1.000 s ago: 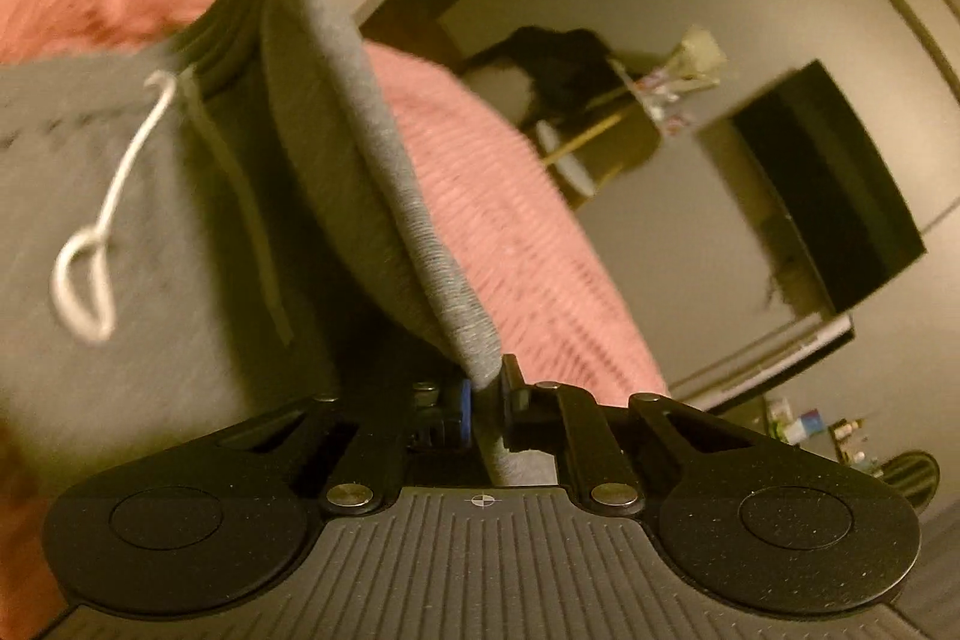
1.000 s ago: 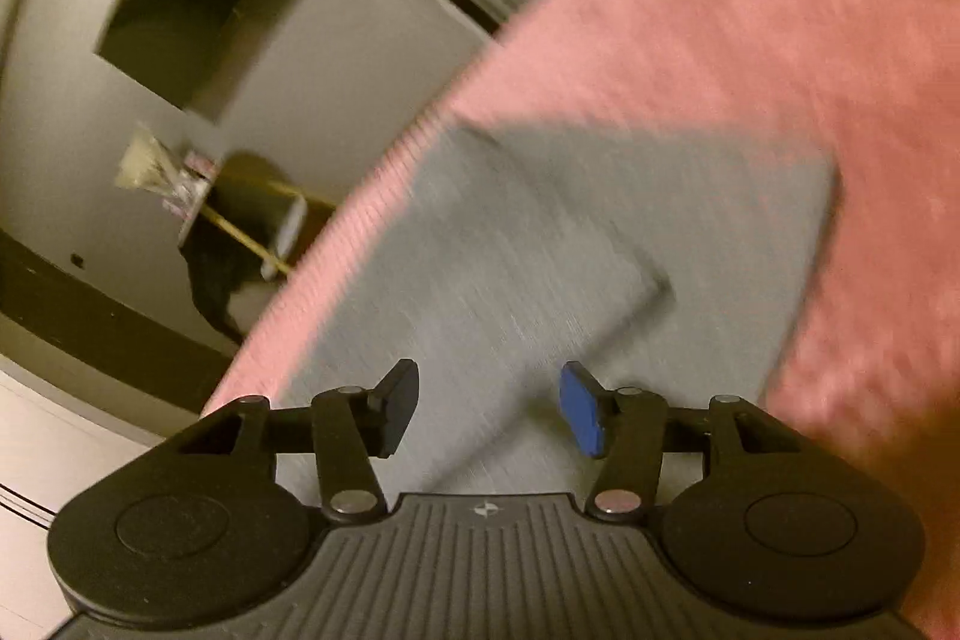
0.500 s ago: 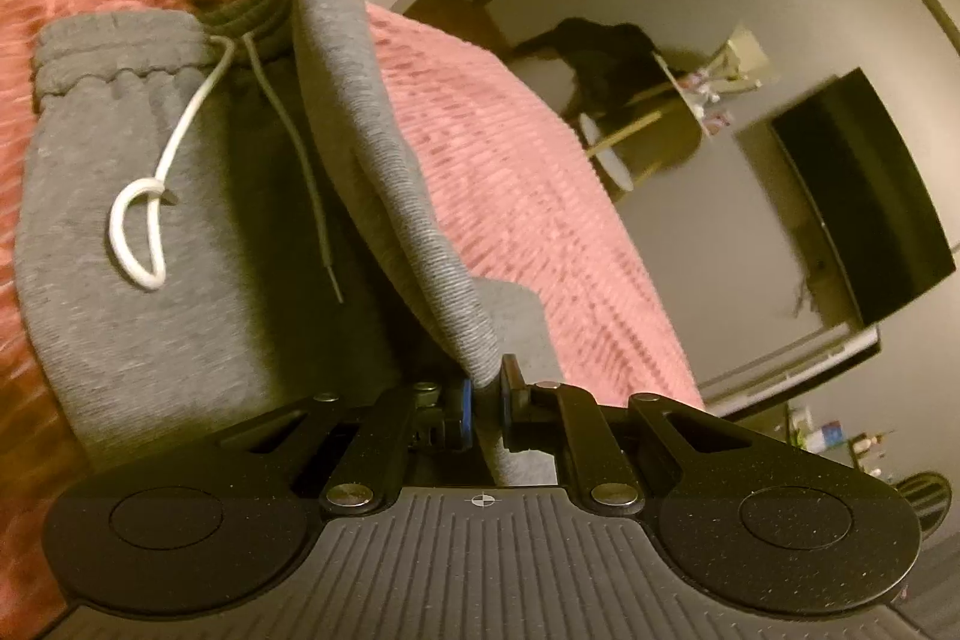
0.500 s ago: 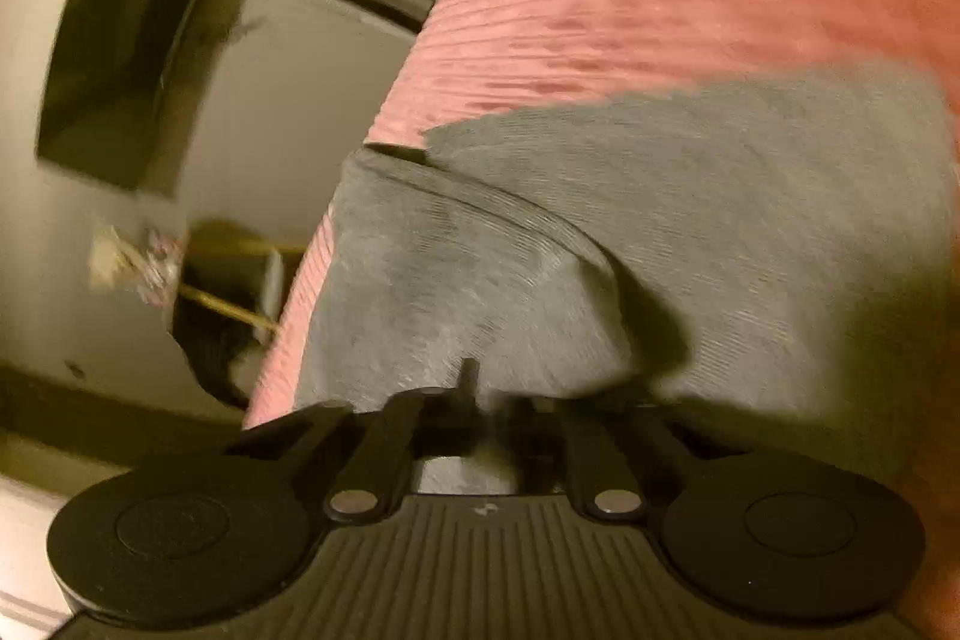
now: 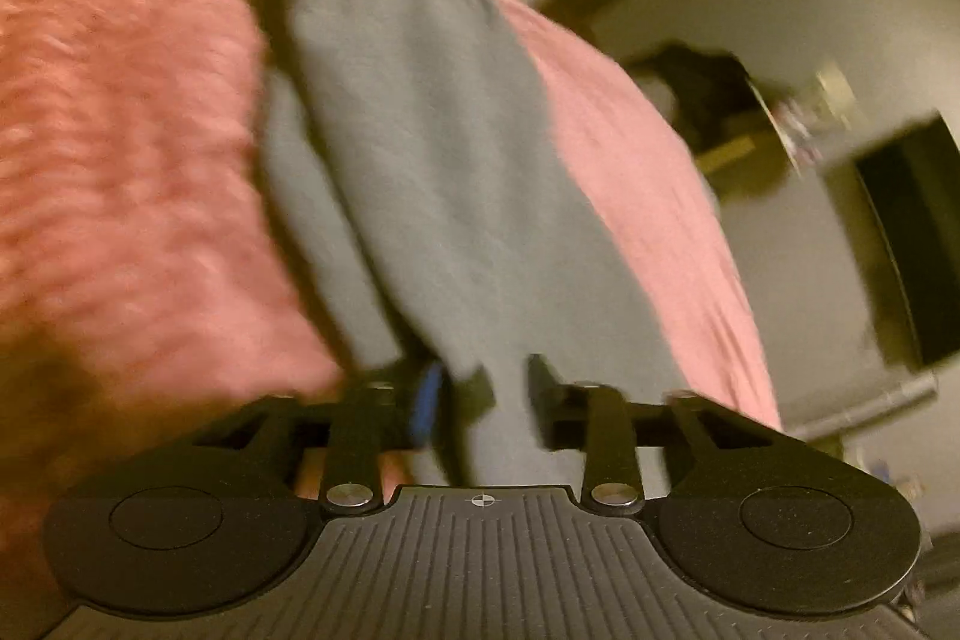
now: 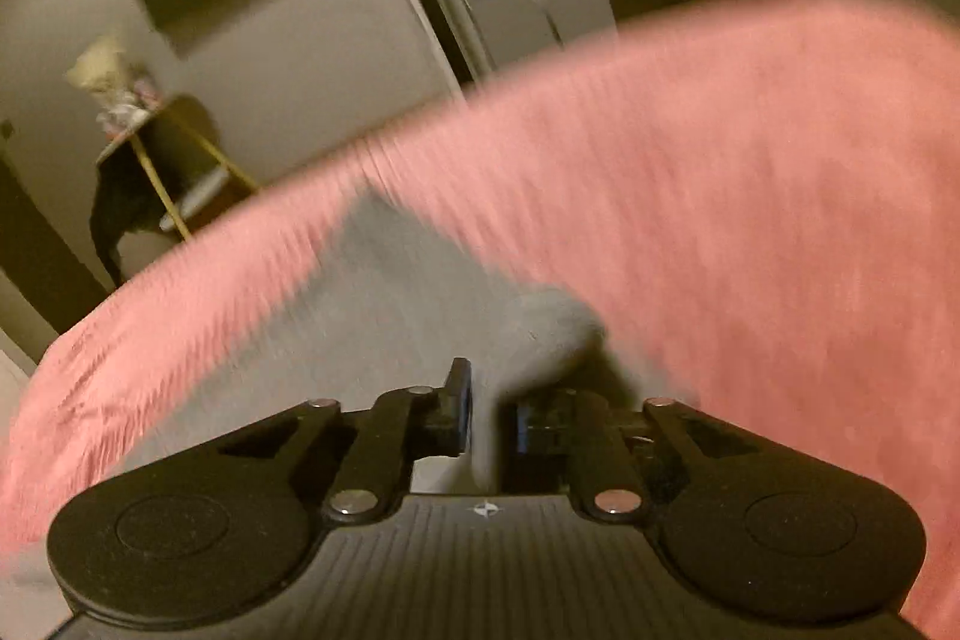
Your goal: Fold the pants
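Both views motion-blurred. Pants (image 5: 432,172) weave and drawstring unreadable. Small items behind bed (image 6: 750,196) smeared, unidentifiable. Bed's near corners cut off.

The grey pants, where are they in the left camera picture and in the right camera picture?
Left wrist view: the grey pants run up the middle, from between the hand-held gripper's fingers toward the top, lying on the pink blanket.
Right wrist view: the grey pants fill the lower middle, with a bunched fold rising between the fingers.
Shared landmark: the pink blanket under the pants; also the small side table by the wall.
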A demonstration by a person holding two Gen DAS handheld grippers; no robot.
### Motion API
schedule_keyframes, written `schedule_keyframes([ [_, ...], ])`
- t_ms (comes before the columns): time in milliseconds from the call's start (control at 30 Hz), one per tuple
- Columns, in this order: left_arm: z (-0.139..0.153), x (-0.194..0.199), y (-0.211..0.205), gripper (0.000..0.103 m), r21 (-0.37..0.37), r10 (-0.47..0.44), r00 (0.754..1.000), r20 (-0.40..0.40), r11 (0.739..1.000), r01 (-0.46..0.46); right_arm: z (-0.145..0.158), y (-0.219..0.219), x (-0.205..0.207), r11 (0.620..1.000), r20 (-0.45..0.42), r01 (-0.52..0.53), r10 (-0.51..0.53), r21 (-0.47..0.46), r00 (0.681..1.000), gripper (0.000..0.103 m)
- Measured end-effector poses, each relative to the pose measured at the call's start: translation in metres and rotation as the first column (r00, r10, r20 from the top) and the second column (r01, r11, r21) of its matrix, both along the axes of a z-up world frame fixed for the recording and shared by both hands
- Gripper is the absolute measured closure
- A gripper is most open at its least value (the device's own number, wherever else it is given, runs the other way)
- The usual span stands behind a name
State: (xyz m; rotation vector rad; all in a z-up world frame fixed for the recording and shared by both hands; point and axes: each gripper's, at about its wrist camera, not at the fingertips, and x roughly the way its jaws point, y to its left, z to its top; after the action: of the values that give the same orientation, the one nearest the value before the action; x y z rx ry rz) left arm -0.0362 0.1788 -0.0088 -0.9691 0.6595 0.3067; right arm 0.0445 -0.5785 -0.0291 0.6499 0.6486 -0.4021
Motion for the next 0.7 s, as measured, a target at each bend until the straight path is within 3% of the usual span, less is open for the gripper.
schedule_keyframes([
  [33,0.001,-0.001,0.006,0.044,0.017,0.019,1.000,0.001,1.000,-0.019,-0.008,-0.001,-0.003,0.998,0.013,0.004,-0.005,0.057,1.000,0.079],
  [100,0.003,-0.001,0.018,0.044,0.038,0.051,0.999,0.012,0.998,-0.051,-0.015,-0.001,-0.010,0.993,0.075,0.013,-0.021,0.116,0.997,0.070],
  [233,0.002,0.011,0.039,0.048,0.018,0.084,0.996,0.007,0.996,-0.084,-0.019,-0.012,-0.007,0.974,0.117,0.028,-0.056,0.224,0.992,0.068],
  [300,-0.001,0.019,0.049,0.052,-0.008,0.113,0.994,0.001,0.994,-0.113,-0.015,-0.003,-0.008,0.973,0.117,0.027,-0.055,0.230,0.992,0.090],
  [367,-0.003,0.030,0.053,0.063,-0.026,0.120,0.993,-0.013,0.992,-0.121,-0.010,0.002,-0.002,0.982,0.093,0.018,-0.036,0.185,0.995,0.096],
  [433,-0.007,0.037,0.061,0.088,-0.045,0.096,0.995,-0.035,0.994,-0.098,-0.001,0.005,0.005,0.994,0.064,0.013,-0.020,0.106,0.998,0.097],
  [467,-0.004,0.039,0.063,0.089,-0.041,0.091,0.995,-0.032,0.995,-0.092,0.004,0.009,0.001,0.998,0.064,0.013,-0.017,0.065,0.998,0.097],
  [533,0.006,0.034,0.065,0.090,-0.024,0.071,0.996,0.060,0.997,-0.070,0.022,0.008,-0.006,0.998,0.117,0.059,-0.058,-0.005,0.991,0.098],
  [600,0.021,0.021,0.062,0.090,-0.002,0.061,0.988,0.139,0.998,-0.062,0.033,0.004,-0.021,0.995,0.195,0.098,-0.098,0.010,0.976,0.098],
  [700,0.023,0.003,0.064,0.090,0.017,0.084,0.986,0.147,0.996,-0.088,0.035,0.011,-0.032,0.986,0.186,0.119,-0.096,-0.118,0.978,0.098],
])
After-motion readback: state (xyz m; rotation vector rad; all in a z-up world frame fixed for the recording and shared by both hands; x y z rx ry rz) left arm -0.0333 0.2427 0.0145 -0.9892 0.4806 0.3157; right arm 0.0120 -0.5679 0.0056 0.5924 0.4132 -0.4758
